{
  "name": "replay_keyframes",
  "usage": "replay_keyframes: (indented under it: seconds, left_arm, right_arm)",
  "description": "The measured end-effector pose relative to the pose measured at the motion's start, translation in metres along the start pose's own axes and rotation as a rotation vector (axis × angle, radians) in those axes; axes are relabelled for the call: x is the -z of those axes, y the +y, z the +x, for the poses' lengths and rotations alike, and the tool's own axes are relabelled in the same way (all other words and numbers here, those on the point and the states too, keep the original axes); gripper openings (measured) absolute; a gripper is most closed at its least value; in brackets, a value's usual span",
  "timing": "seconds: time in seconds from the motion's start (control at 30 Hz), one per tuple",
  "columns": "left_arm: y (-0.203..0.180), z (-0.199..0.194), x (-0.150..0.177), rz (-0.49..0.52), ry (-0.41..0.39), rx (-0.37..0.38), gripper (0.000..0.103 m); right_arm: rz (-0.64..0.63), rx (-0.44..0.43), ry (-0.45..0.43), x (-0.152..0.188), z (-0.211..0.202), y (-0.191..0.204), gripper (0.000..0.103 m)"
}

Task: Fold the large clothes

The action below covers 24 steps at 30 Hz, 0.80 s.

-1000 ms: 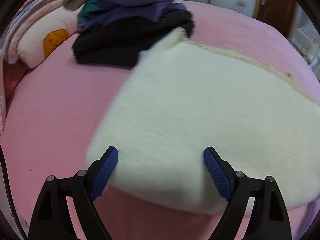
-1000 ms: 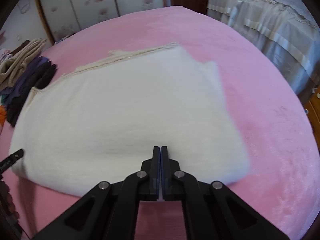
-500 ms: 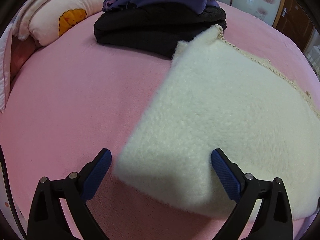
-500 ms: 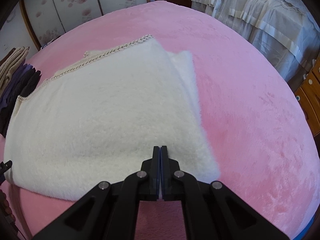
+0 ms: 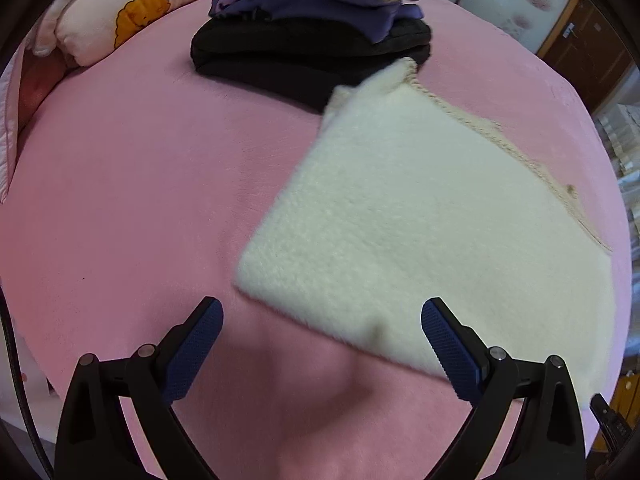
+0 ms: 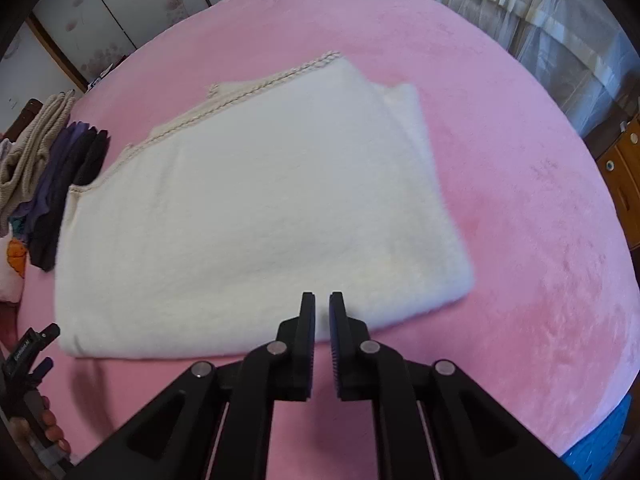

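A folded, fluffy white garment (image 5: pixel 420 216) (image 6: pixel 256 208) with a crocheted cream trim lies flat on the pink bed cover (image 5: pixel 132 184) (image 6: pixel 520 184). My left gripper (image 5: pixel 320 328) hovers above its near left corner, wide open, with nothing between the blue pads. My right gripper (image 6: pixel 322 312) hangs over the garment's near edge; its jaws are opening, a narrow gap shows between them, and no cloth is in it.
A stack of folded clothes (image 5: pixel 316 20) (image 6: pixel 48 176), black, purple and beige, sits at the garment's far left corner. A pink pillow (image 5: pixel 116 20) lies beyond it. Wardrobe doors (image 6: pixel 120 12) and a covered piece of furniture (image 6: pixel 560 28) border the bed.
Both grippers rose and drew back from the garment's near edge. The left one widened and shifted left off the cloth. The right one, shut before, now shows a small gap.
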State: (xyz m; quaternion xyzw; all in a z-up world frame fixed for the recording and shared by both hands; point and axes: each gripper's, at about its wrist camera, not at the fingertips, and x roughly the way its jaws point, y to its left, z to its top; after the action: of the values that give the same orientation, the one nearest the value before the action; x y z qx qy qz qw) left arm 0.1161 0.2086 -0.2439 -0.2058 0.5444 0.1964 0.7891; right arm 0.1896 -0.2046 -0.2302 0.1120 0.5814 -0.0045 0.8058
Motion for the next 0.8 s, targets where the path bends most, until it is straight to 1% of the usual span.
replay_keyframes:
  seconds: [0.07, 0.17, 0.3, 0.37, 0.4, 0.5, 0.6, 0.7, 0.8]
  left_arm:
    - [-0.003, -0.014, 0.002, 0.002, 0.009, 0.015, 0.1]
    - [-0.005, -0.028, 0.006, -0.021, 0.035, 0.045, 0.1]
    - [-0.007, -0.03, 0.015, -0.085, 0.128, 0.169, 0.1]
    - [-0.005, -0.031, 0.025, -0.135, 0.157, 0.219, 0.099]
    - [-0.002, -0.03, 0.029, -0.163, 0.171, 0.253, 0.1]
    - [0.009, -0.021, 0.042, -0.261, 0.207, 0.38, 0.1]
    - [0.019, -0.01, 0.051, -0.308, 0.215, 0.455, 0.1]
    - [0.025, 0.004, 0.052, -0.302, 0.182, 0.485, 0.099]
    - [0.032, 0.025, 0.05, -0.315, 0.138, 0.51, 0.099]
  right_arm:
    - [-0.014, -0.023, 0.026, 0.003, -0.006, 0.013, 0.015]
    - [-0.041, -0.068, 0.041, 0.007, -0.017, 0.032, 0.015]
    - [-0.096, -0.091, 0.046, 0.006, -0.026, 0.062, 0.018]
    - [-0.123, -0.117, 0.019, 0.005, -0.031, 0.076, 0.018]
    - [-0.13, -0.133, -0.013, 0.004, -0.036, 0.083, 0.018]
    - [-0.168, -0.151, -0.102, -0.002, -0.049, 0.103, 0.018]
    - [-0.241, -0.206, -0.152, -0.009, -0.057, 0.127, 0.018]
    - [-0.306, -0.219, -0.227, -0.014, -0.062, 0.148, 0.018]
    - [-0.38, -0.162, -0.243, -0.017, -0.055, 0.168, 0.018]
